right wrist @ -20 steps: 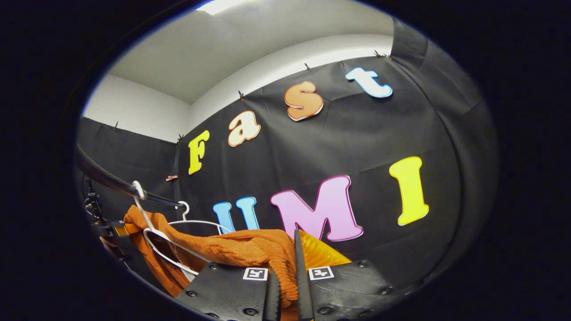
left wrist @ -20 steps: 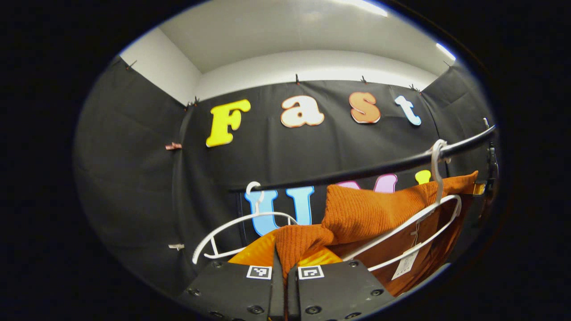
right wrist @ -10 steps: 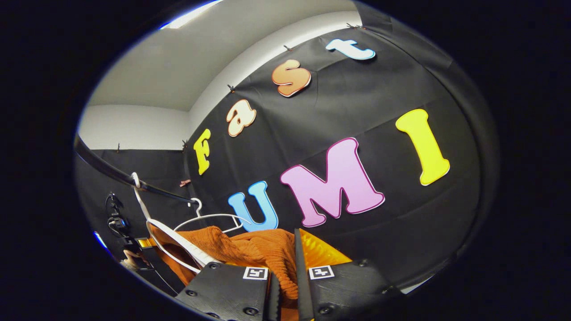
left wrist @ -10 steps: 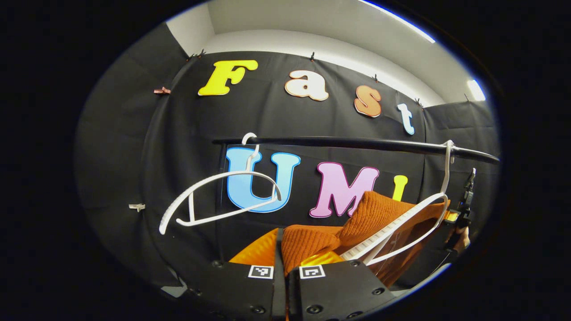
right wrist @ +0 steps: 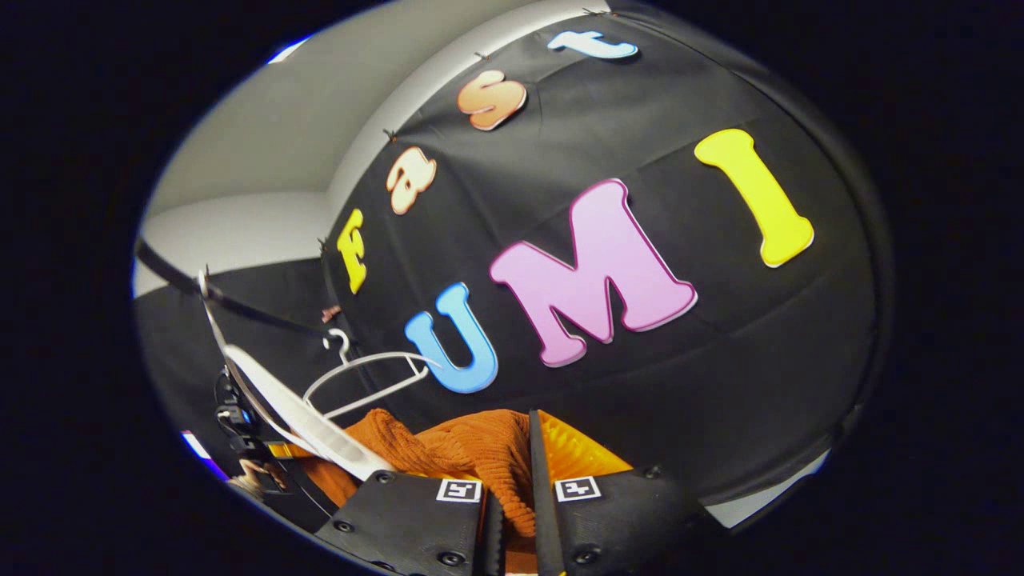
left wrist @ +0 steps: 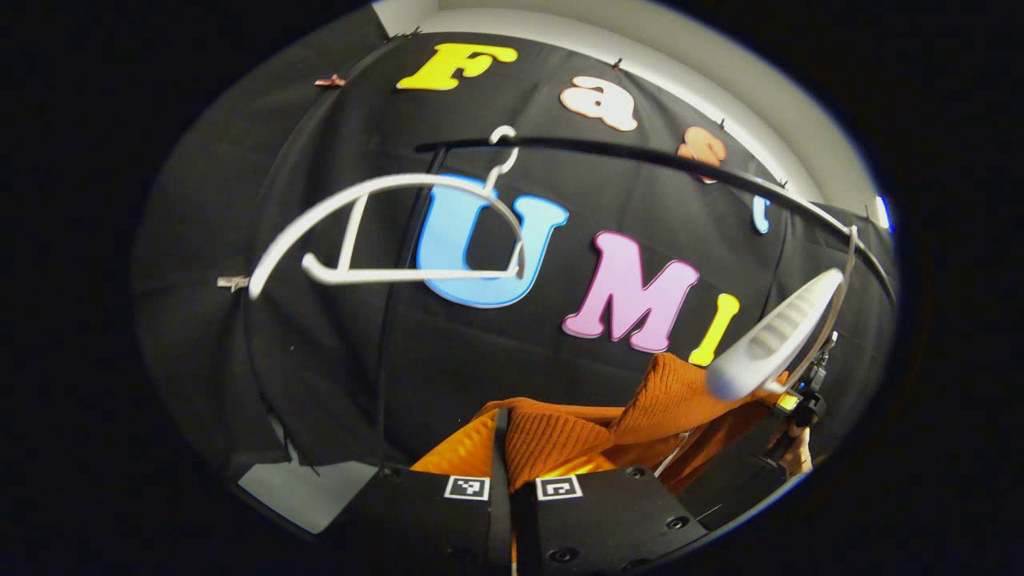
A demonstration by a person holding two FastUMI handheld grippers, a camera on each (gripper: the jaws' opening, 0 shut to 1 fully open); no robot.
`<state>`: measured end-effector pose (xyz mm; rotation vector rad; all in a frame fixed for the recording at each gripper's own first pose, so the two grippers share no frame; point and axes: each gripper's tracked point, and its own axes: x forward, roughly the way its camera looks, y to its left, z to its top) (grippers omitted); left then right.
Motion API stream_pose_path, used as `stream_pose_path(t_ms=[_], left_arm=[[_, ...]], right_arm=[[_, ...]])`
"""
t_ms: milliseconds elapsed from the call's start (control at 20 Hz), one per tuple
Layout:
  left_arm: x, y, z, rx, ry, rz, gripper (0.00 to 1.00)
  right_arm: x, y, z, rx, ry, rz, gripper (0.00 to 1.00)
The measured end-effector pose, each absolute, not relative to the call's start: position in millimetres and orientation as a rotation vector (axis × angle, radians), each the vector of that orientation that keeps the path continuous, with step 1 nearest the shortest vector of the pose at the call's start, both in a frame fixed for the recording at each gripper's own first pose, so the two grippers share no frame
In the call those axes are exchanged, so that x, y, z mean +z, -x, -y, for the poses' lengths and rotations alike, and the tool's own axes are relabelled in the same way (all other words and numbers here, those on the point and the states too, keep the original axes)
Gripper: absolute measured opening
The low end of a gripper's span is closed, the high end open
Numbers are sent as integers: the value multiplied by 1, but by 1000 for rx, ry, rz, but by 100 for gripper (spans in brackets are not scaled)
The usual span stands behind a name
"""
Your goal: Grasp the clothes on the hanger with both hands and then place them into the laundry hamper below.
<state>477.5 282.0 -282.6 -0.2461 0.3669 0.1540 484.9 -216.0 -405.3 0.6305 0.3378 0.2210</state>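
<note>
Left gripper (left wrist: 512, 448) clamps orange sweater (left wrist: 560, 436); right gripper (right wrist: 512, 468) clamps other end (right wrist: 472, 452). Sweater now off white hanger (left wrist: 772, 340), sagging below rail (left wrist: 640, 156); a second ago draped over it. Both grippers have dropped. Hamper presumably below; lowering comes next.

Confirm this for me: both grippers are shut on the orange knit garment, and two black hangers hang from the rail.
One detail is wrong: the hangers are white, not black, as the left gripper view shows. The rest stands: the left gripper and right gripper are each shut on the orange knit garment, and both hangers hang from the rail.
</note>
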Motion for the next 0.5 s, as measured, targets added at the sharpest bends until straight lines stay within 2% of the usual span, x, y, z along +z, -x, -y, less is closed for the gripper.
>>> stream_pose_path(t_ms=[250,500], left_arm=[[-333,-438,-265,233,254,-471,7],[-342,-413,-197,145,308,-500,7]], right_arm=[[-445,-445,207,165,-638,-451,19],[-434,-399,172,195,-668,-490,19]])
